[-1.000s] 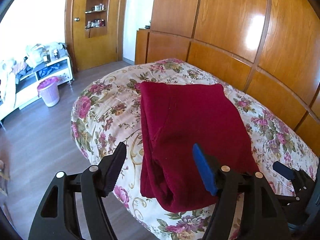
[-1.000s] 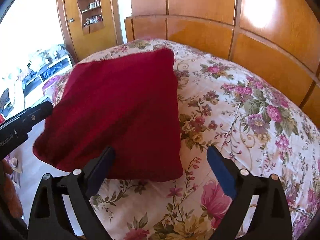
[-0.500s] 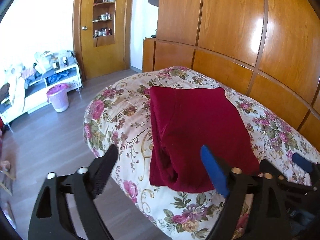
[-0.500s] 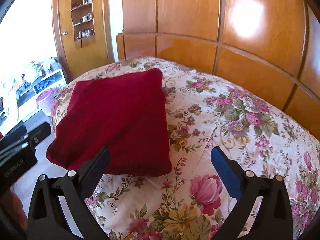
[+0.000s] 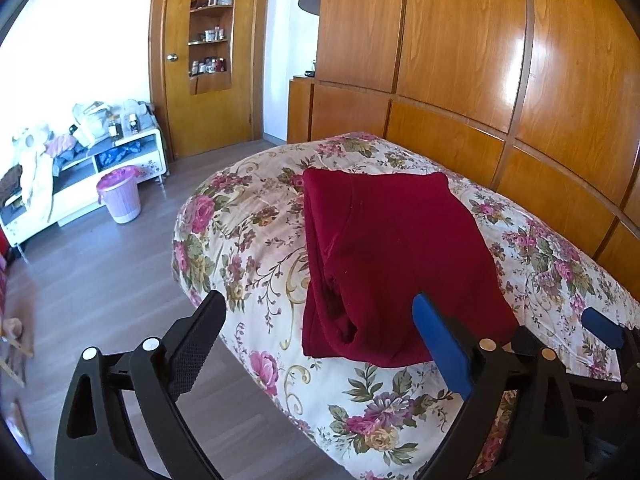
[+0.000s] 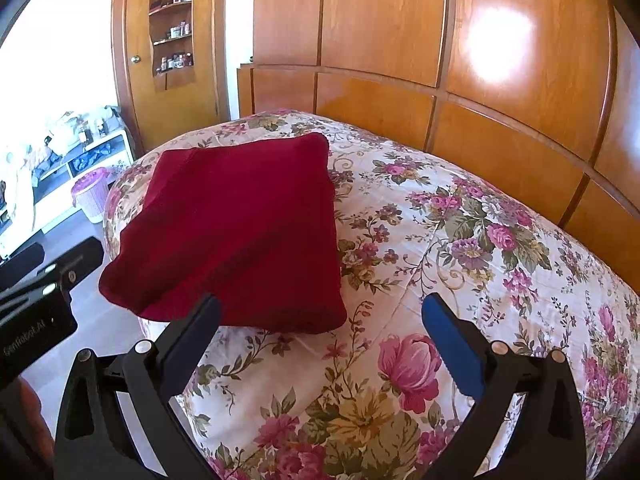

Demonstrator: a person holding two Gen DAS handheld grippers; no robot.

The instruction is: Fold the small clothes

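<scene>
Left wrist view. Left claw [image 5: 318, 340]: jaws wide and opening further, nothing between them, held clear of the cloth. Red garment [image 5: 396, 256]: folded into a thick rectangular packet, lying on the floral bedspread [image 5: 248, 240] near the bed's near edge. Its left side shows loose stacked layers with a gaping pocket at the near-left corner. Right claw [image 5: 602, 326]: only its blue tip shows at the far right.
Risk, as judged: the open layers on the left could slump or spring apart if the bedspread is nudged; the near corner sits close to the bed edge, so a brushing claw could drag the packet toward the wood floor [image 5: 100, 280].

Right wrist view. Right claw [image 6: 322, 320]: jaws wide, empty; the dark pad overlaps the garment's [image 6: 240, 224] near edge in the picture, contact cannot be told. Left claw body [image 6: 36, 312]: seen at the left, beside the garment's left corner. Headboard [image 6: 500, 148]: well apart, far side.
Risk, as judged: a careless pass of the dark pad could catch the near hem and lift the top layer, undoing the fold. The soft, rounded bedding gives poor support, so the packet may tilt.
</scene>
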